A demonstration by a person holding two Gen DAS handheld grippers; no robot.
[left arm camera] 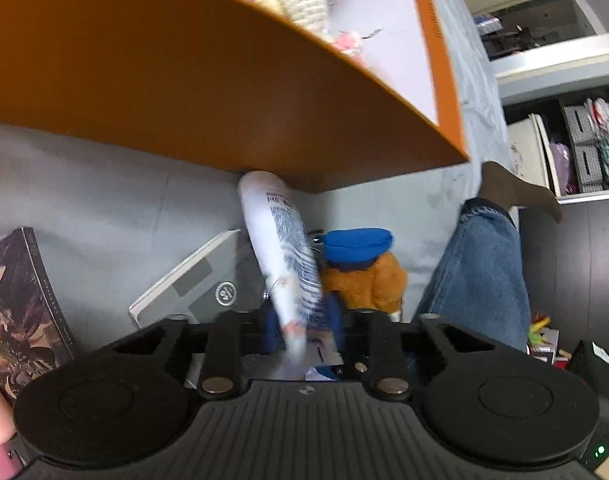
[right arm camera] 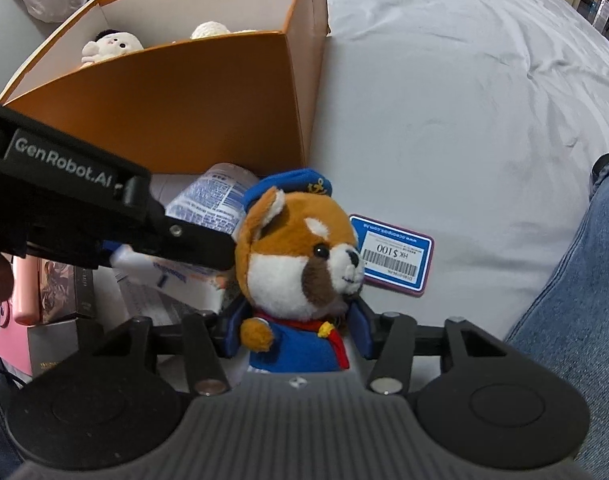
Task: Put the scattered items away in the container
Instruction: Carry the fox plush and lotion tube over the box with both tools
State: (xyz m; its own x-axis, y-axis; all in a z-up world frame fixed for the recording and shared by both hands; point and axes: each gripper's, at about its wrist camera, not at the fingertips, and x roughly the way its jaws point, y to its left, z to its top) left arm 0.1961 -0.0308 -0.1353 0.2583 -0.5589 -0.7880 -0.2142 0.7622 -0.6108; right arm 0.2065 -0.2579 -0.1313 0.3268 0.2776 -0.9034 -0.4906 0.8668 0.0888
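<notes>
Right tool around blue-capped plush fox

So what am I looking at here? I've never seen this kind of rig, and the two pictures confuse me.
A person holds a two-finger gripper in each hand; a fisheye camera on each looks along its fingers. The left camera shows the left gripper closed on a white tube beside the orange box. The right camera shows the right gripper around a plush dog in a sailor outfit, which stands on the grey bedsheet. A blue price card lies beside it. Soft toys already sit in the box.
</notes>
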